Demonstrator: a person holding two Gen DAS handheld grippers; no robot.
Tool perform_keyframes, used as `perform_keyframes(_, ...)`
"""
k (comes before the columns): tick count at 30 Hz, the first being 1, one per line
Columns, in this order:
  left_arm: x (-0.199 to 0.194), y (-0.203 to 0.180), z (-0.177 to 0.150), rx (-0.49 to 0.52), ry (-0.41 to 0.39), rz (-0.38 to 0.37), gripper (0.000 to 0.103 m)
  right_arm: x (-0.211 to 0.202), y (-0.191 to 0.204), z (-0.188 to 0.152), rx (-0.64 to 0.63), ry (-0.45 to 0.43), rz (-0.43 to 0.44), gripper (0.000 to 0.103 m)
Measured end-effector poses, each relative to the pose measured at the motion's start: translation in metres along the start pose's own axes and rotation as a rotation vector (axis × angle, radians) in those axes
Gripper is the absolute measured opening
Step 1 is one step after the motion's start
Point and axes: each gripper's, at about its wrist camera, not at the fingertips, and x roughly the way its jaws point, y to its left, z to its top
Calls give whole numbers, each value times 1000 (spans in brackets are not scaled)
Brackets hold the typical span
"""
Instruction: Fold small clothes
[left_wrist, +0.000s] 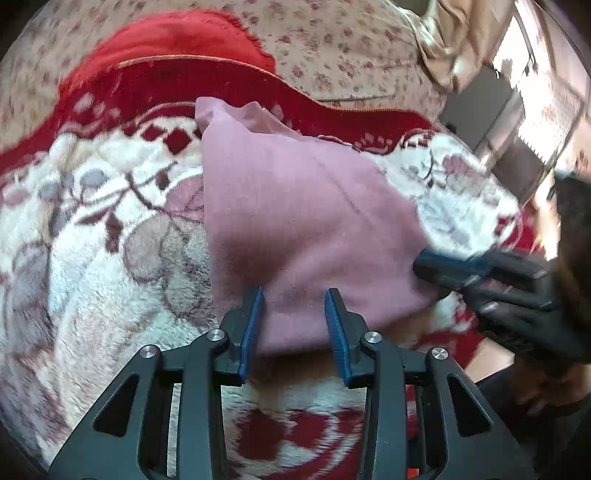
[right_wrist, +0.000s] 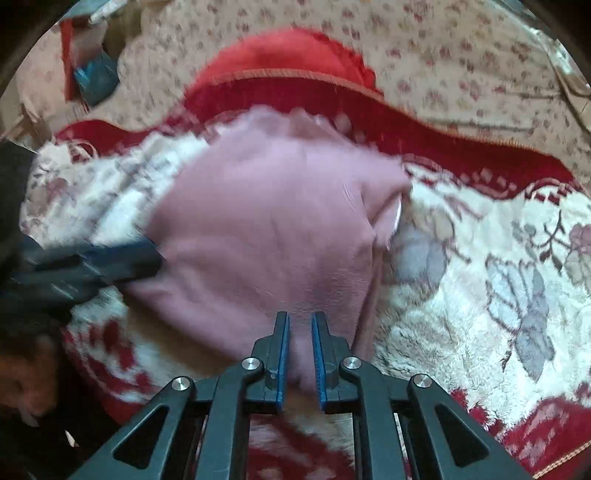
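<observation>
A small pink garment (left_wrist: 295, 206) lies on a fluffy red-and-white floral blanket (left_wrist: 92, 258); it also shows in the right wrist view (right_wrist: 258, 236). My left gripper (left_wrist: 294, 295) is open, its blue pads on either side of the garment's near edge. It shows at the left of the right wrist view (right_wrist: 147, 254), at the cloth's left edge. My right gripper (right_wrist: 299, 321) is nearly closed, with a fold of the pink cloth between its pads. In the left wrist view it (left_wrist: 424, 264) sits at the garment's right corner.
A red cloth (left_wrist: 166, 40) lies beyond the blanket on a beige flowered sheet (left_wrist: 332, 44). A blue object (right_wrist: 94, 79) sits far left in the right wrist view. Furniture and a bright window (left_wrist: 535, 85) stand to the right.
</observation>
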Motion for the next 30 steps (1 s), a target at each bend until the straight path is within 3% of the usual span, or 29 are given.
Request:
perform_keyframes(2, 0, -4, 0, 5, 4, 17, 34, -17, 5, -7, 2, -81, -23, 24)
perform_keyframes(3, 1, -4, 1, -3, 7, 16, 35, -10, 6, -9, 12, -65, -35, 43)
perform_keyframes(4, 1, -3, 1, -16, 9, 16, 35, 7, 5, -13, 31, 18, -49, 44)
perform_keyframes(13, -3, 0, 1, -66, 30, -4, 38, 2, 1, -21, 88, -29, -46, 46)
perform_keyframes(15, -3, 1, 2, -76, 35, -19, 42, 0, 0, -21, 91, -36, -47, 46)
perform_keyframes(17, -3, 1, 3, -86, 40, -52, 59, 3, 1, -21, 107, -49, -40, 46)
perform_keyframes(19, -3, -2, 4, -81, 45, -77, 69, 7, -1, -21, 145, -55, -18, 46)
perform_keyframes(23, -2, -10, 4, -57, 40, -46, 71, 5, -5, -20, 160, -47, 5, 46)
perform_keyframes(26, 0, -13, 5, -60, 40, -71, 81, 5, -1, -20, 133, -39, -13, 46)
perform_keyframes(30, -2, -17, 5, -49, 19, -61, 82, 5, 1, -20, 124, -38, -20, 46)
